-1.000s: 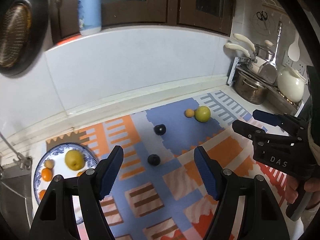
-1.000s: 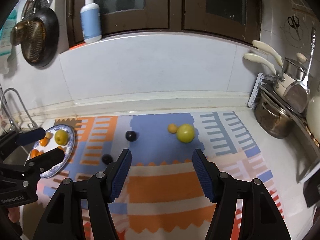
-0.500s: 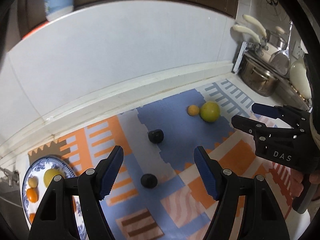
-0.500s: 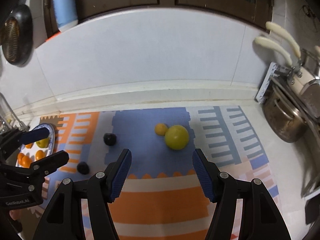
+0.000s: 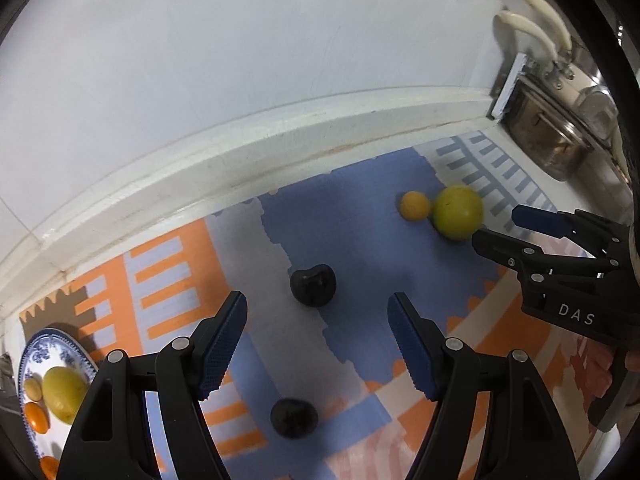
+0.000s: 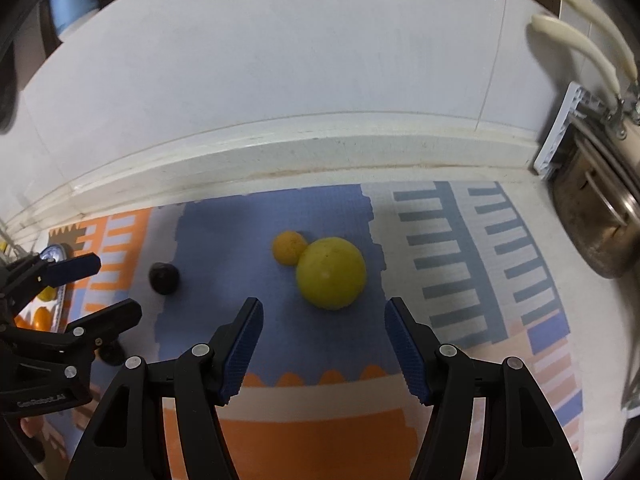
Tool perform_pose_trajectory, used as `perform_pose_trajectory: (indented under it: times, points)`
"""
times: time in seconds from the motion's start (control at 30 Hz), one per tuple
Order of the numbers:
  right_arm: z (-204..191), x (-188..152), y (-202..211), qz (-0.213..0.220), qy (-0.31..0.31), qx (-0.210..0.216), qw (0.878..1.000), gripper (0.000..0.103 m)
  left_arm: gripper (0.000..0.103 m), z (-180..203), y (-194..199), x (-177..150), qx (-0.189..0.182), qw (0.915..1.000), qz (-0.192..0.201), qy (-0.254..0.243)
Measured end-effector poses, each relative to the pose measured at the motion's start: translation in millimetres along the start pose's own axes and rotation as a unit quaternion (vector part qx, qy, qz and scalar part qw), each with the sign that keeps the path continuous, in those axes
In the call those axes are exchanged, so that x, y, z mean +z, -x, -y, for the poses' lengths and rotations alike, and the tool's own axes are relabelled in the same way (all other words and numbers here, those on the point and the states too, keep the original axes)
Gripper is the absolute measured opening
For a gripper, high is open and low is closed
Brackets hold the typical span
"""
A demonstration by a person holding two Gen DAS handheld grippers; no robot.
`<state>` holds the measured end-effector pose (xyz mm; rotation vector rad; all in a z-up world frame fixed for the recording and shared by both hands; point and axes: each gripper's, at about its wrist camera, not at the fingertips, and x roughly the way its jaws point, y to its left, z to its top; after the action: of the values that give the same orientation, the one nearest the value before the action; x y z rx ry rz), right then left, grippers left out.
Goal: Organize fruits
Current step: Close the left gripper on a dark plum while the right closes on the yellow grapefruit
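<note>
Step in hand: approach, with nothing picked up at this stage. I hold both grippers above the mat (image 6: 320, 432), each angled down toward loose fruit.

Left gripper (image 5: 318, 350): jaws spread, nothing between the pads. It points at the far plum (image 5: 313, 290), which lies on the mat just beyond the fingertips. The near plum (image 5: 294, 417) lies lower in this view, between the two fingers but not touched by them.

Right gripper (image 6: 322, 350): jaws spread, empty. The pear (image 6: 331, 273) sits just ahead of the tips, centred on the gap, with the orange (image 6: 289, 247) touching its far left side.

Destination, as I judge it: the plate (image 5: 64, 346) at the left edge of the mat, which already carries a yellow fruit and several small orange ones.

Next move, left: lower the pads to either side of the far plum, then close (it is small and dark, so centring matters).

Next move, right: lower over the pear. The present gap looks only slightly wider than the fruit, so I would widen it first. Closing off-centre may roll the pear into the orange.
</note>
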<state>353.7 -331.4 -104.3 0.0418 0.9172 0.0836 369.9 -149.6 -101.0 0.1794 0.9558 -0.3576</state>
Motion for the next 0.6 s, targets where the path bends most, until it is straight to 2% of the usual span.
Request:
perform_pose_trajectory:
  times: [0.27, 0.43, 0.6]
  points:
    - [9.9, 7.7, -27.2, -0.019, -0.014, 0.012, 1.0, 0.064, 0.064, -0.4, -28.0, 9.4, -0.001, 0.9996, -0.025, 0.015]
    - [11.1, 11.4, -36.7, -0.022, -0.014, 0.016, 1.0, 0.064, 0.054, -2.5, -34.8, 10.6, -0.002, 0.9992, -0.032, 0.022]
    - [9.6, 12.8, -40.8, -0.024, -0.012, 0.02, 0.999, 0.061, 0.038, -3.8, -37.7, 11.4, -0.015, 0.9988, -0.037, 0.028]
